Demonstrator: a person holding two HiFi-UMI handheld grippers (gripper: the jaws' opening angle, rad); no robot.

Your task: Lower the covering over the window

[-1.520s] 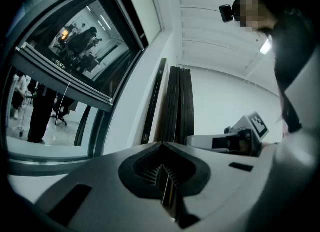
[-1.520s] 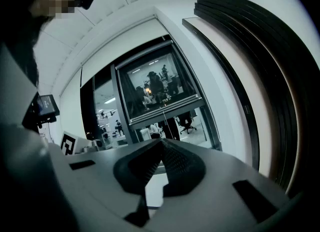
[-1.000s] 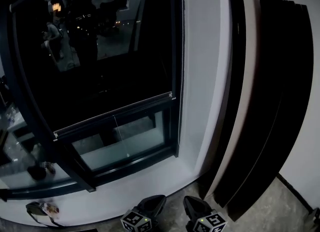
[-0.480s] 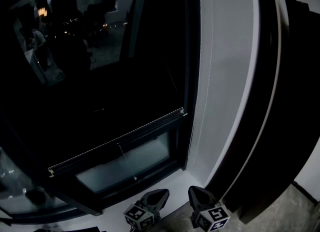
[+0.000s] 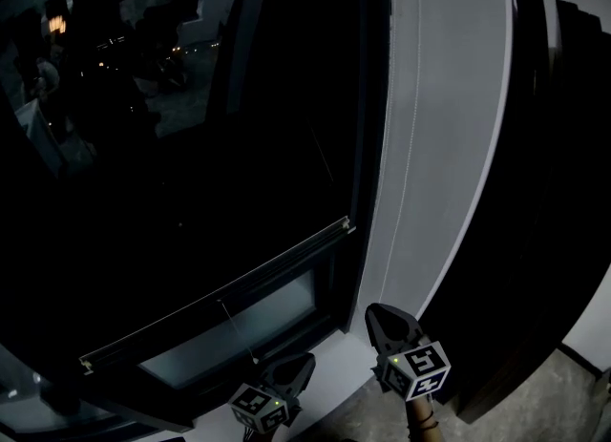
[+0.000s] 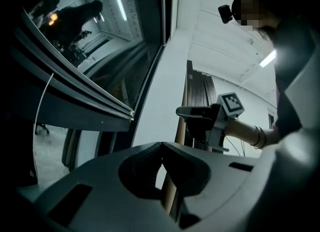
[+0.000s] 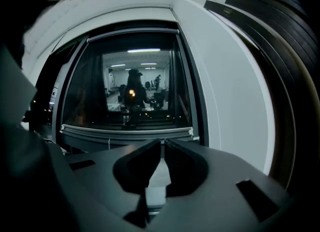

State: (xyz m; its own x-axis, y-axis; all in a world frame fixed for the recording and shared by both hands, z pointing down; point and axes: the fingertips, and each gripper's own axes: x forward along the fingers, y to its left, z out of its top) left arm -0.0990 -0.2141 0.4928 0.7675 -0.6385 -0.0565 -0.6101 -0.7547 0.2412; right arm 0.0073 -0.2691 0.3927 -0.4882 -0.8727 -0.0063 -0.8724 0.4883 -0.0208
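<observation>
Head view showed the black left gripper (image 5: 298,366) and black right gripper (image 5: 380,316), each with jaws closed on nothing, near the pale bottom rail (image 5: 220,299) of the dark roller blind (image 5: 239,192).

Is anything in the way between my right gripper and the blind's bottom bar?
Nothing visible. The right gripper, shut and empty, faces the blind's bottom bar across open space. The pull cord hangs free below the bar.
</observation>
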